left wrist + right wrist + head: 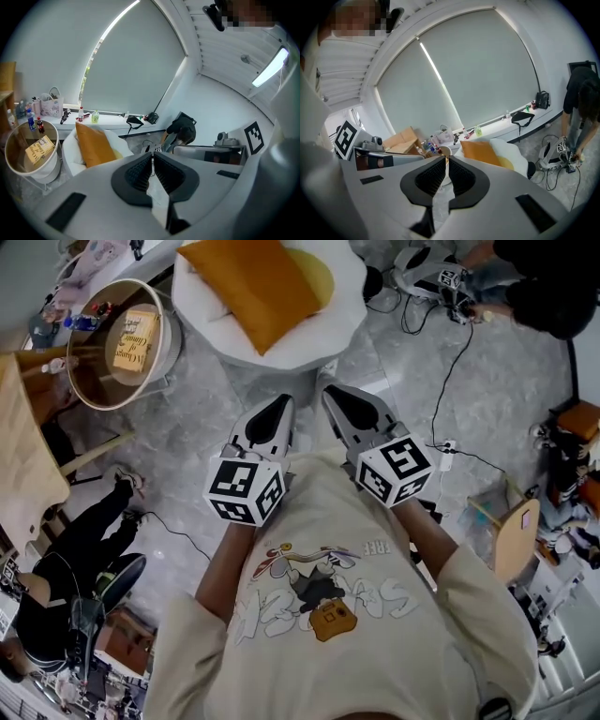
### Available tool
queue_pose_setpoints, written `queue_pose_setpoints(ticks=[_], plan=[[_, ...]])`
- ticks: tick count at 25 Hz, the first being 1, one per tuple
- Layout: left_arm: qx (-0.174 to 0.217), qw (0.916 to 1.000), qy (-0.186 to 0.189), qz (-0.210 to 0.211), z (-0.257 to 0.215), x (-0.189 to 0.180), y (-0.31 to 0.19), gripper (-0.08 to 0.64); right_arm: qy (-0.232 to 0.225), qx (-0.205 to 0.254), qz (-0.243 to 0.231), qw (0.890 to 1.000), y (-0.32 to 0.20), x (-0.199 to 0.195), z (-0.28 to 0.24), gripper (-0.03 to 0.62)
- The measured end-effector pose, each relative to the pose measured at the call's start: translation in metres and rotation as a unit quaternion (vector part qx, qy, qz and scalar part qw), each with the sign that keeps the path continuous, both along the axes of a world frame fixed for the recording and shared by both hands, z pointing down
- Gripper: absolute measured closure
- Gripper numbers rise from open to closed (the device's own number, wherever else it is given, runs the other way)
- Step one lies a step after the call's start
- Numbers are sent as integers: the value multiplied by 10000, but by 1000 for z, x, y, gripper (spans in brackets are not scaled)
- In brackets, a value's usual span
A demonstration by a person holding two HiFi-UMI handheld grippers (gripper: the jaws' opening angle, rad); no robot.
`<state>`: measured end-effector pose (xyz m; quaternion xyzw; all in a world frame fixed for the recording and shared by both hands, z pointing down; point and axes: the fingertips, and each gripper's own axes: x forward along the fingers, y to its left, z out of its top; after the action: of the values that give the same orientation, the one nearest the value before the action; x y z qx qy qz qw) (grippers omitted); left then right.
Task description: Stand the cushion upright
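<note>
A: Where is the cushion (253, 287) seen?

B: It is found at the top centre of the head view, orange, laid on a round white chair (333, 334). A yellow pad (319, 273) is partly covered by it. In the left gripper view it is shown at the left of the frame, tilted against the chair's white padding and not upright.

A: How is the left gripper (283, 401) held?

B: It is seen at the middle of the head view, pointed up the frame toward the chair and well apart from it, over the grey floor (187, 437). Its jaws are brought together to a thin slit, and nothing is gripped between the ribbed pads.

A: And the right gripper (330, 390)?

B: It is placed just beside the left one, on its right in the frame, and is aimed the same way. Its jaws are likewise closed with only a narrow gap, and nothing is held.

A: What else is shown?

B: A round table (164, 352) with a raised rim is seen at the upper left, beside the chair, and a book (136, 338) is laid in it. A person in black (75, 549) is seen at the lower left, and cables (450, 371) are spread over the floor at the upper right.
</note>
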<state>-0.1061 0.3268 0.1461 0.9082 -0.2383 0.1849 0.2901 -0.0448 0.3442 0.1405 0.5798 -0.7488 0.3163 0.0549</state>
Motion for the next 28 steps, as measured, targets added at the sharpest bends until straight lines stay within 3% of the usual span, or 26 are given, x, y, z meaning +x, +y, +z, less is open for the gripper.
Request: queue_pose_setpoints(ticks=[10,28], plan=[[-32,9996,-285,-43,-1,105,-76,537,-117,-85,-51,9999,-82,110,1,554],[-165,9952,-692,-667,1,197,-144,537,-420,-34,-696,9967,-160,204,4,554]])
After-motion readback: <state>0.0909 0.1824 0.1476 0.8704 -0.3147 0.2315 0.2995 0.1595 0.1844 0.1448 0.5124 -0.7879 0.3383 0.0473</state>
